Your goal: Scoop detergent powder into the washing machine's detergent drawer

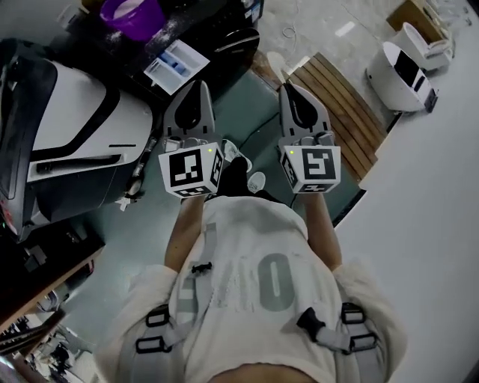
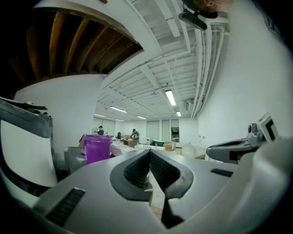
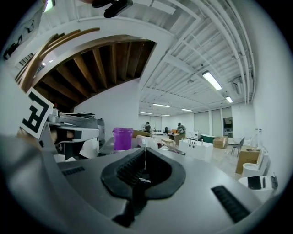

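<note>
**Stood With Nothing Gripped**

Found the left claw [image 2: 149, 154] shut, its dark ribbed pads [image 2: 137, 169] pressed together at the tip with nothing between them. Found the right claw [image 3: 144, 153] the same, closed on itself and empty. Held the two side by side but apart, in front of a pale shirt [image 1: 254, 254] crossed by grey harness straps [image 1: 209, 239], each with a marker cube [image 1: 191, 170] facing up.

Saw the washing machine [image 1: 75, 127], white with dark trim, just left of the left claw in the head view and touching neither claw. Spotted a purple tub [image 1: 131, 15] beyond the machine on a dark bench [image 1: 217, 37], with something pale in its mouth, too small to name. Looked straight over the closed tips at that tub in both gripper views, well apart from them. Noted a printed sheet [image 1: 176, 66] up and right of the machine, at the bench's near edge.

Made out a slatted wooden board [image 1: 337, 105] farther right of the machine, past the right claw. Saw a small white appliance [image 1: 404, 71] farther right again.

Stood in pale shoes [image 1: 239, 161] on a teal floor [image 1: 112, 247] at the machine's foot. Saw paler floor [image 1: 419, 239] far to its right. Took in white walls, a white ceiling with strip lights [image 2: 170, 97] and wooden beams [image 3: 100, 64] overhead. Made out two people [image 2: 135, 133] at distant benches far beyond the machine.
</note>
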